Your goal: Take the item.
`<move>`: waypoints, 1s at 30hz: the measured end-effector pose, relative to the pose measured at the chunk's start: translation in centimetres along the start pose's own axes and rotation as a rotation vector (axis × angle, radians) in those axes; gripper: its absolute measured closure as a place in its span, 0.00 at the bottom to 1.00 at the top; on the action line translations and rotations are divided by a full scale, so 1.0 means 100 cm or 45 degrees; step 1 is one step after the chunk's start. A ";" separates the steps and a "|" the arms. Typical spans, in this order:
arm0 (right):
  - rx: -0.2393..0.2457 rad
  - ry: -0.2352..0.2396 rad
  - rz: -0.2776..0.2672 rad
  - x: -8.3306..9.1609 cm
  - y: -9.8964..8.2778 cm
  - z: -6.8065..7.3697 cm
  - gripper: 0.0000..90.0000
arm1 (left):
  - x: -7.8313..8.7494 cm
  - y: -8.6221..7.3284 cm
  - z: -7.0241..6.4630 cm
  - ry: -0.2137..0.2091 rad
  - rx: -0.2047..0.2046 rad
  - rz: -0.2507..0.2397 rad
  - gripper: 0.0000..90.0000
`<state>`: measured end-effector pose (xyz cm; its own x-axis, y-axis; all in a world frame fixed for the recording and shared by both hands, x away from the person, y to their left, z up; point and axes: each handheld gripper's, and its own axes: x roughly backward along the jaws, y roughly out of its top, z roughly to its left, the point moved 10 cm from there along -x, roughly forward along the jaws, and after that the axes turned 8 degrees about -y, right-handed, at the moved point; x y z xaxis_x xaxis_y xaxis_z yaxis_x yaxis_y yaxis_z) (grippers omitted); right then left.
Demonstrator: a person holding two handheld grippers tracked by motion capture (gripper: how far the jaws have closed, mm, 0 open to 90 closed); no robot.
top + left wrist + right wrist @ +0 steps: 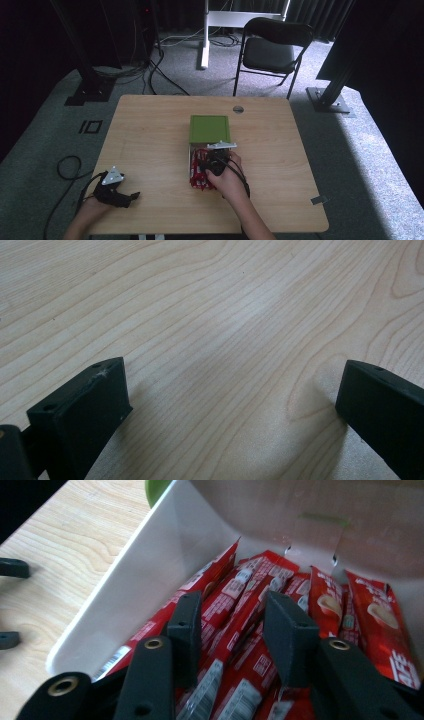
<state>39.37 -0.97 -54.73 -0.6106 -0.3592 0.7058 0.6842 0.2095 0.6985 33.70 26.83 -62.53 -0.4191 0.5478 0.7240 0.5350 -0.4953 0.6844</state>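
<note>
A white box (190,165) sits mid-table, packed with several red sachets (372,610). Its green lid (209,129) lies flat on the far side. My right gripper (232,615) reaches down into the box with its jaws apart. They straddle one red sachet that runs up between them, and the pads rest among the packets. In the high view, the right gripper (205,162) covers part of the sachets (199,176). My left gripper (133,196) rests near the table's front left edge. In its own view, the left gripper (232,400) is open over bare wood.
The wooden table (150,140) has a round cable hole (238,109) at its far edge. A black folding chair (272,47) stands behind the table. Cables (67,167) trail on the carpet at left, and dark stand legs (90,90) flank the table.
</note>
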 end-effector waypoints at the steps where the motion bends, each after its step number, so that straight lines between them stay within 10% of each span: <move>1: -0.004 -0.001 0.010 -0.002 -0.002 0.000 0.71 | 0.000 0.000 0.000 0.000 0.000 0.000 0.02; 6: -0.002 -0.020 -0.013 -0.005 -0.002 -0.003 0.91 | 0.000 0.000 0.000 0.000 0.000 0.000 0.02; 30: 0.065 0.015 -0.163 0.052 0.008 -0.005 0.94 | 0.000 0.000 0.000 0.000 0.000 0.000 0.02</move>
<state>36.98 -3.12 -50.53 -0.6866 -0.3966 0.6093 0.5797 0.2072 0.7881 33.71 26.83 -62.53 -0.4190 0.5480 0.7240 0.5351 -0.4951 0.6845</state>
